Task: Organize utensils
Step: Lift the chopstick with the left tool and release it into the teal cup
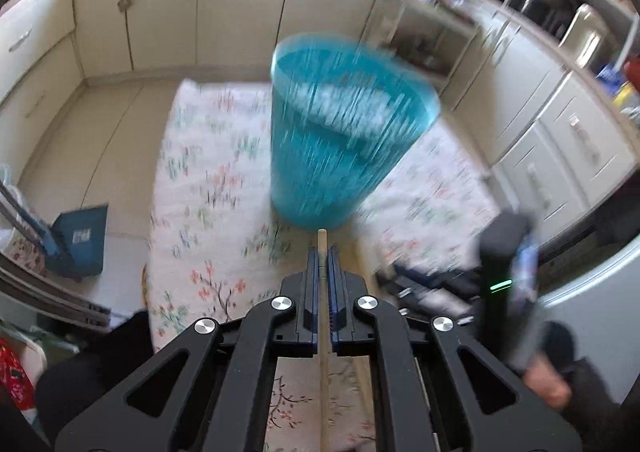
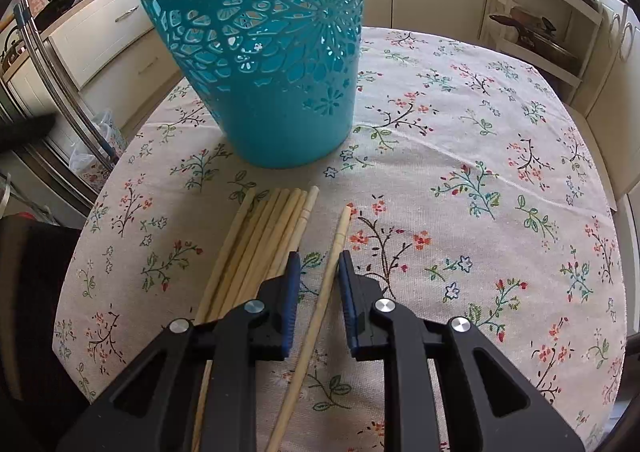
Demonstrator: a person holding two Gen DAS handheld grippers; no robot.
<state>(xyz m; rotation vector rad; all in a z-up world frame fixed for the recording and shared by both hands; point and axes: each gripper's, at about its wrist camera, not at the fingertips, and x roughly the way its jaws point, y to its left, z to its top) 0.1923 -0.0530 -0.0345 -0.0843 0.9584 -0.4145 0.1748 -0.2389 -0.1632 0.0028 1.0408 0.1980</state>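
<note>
My left gripper point(image 1: 323, 252) pinched one chopstick point(image 1: 322, 240) above the teal basket point(image 1: 340, 132); my right gripper point(image 2: 319, 264), jaws apart, straddled a lone chopstick point(image 2: 320, 304) near it. Next, I judged: drop, then close.

Kitchen setting, daylight, even and fairly bright. Cream cabinet doors point(image 1: 168, 8) line the far wall, with metal handles; more cream drawer units point(image 1: 560, 148) run along the right. Open shelf unit point(image 2: 544, 24) at far right, holding dark pans and a lidded dish. Countertop point(image 1: 540, 24) at far right carries appliances, motion-blurred. Floor point(image 1: 88, 140) is pale tile. Surface is covered by a white floral tablecloth point(image 2: 460, 156) with red and blue sprigs. A blue dustpan point(image 1: 80, 240) stands on the floor at left, beside a chrome rack point(image 2: 52, 64).
</note>
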